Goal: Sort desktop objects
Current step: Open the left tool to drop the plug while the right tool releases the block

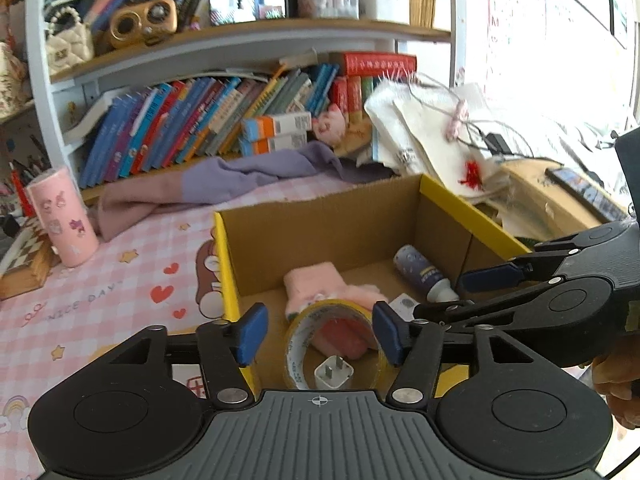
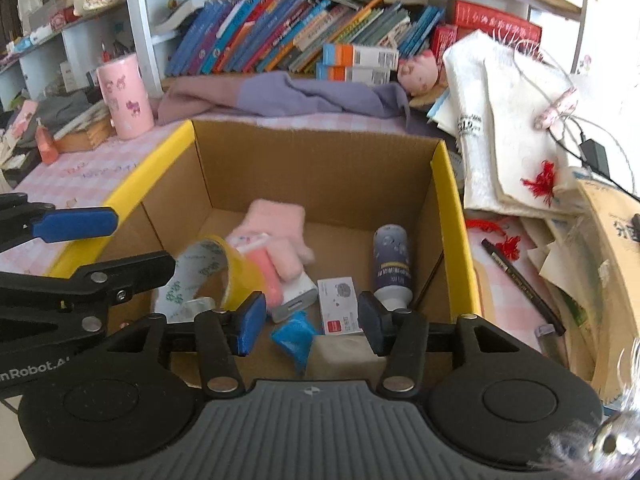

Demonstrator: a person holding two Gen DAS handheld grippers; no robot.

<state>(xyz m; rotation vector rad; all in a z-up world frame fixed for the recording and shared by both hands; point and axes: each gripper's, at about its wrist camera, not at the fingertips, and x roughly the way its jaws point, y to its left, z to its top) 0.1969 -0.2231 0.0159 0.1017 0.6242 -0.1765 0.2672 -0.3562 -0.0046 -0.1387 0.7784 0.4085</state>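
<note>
1. Tape roll (image 1: 334, 340) tilted inside cardboard box (image 1: 320, 232), apparently just dropped (collection bin).
2. Left gripper (image 1: 320, 334): jaws spread, empty, above it.
3. Right gripper (image 2: 310, 322): spread, empty.

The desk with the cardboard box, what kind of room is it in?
Probably a child's bedroom or study corner at home: a bookshelf crammed with children's books, a pink checked cartoon desk mat and a pink cartoon tumbler.
</note>
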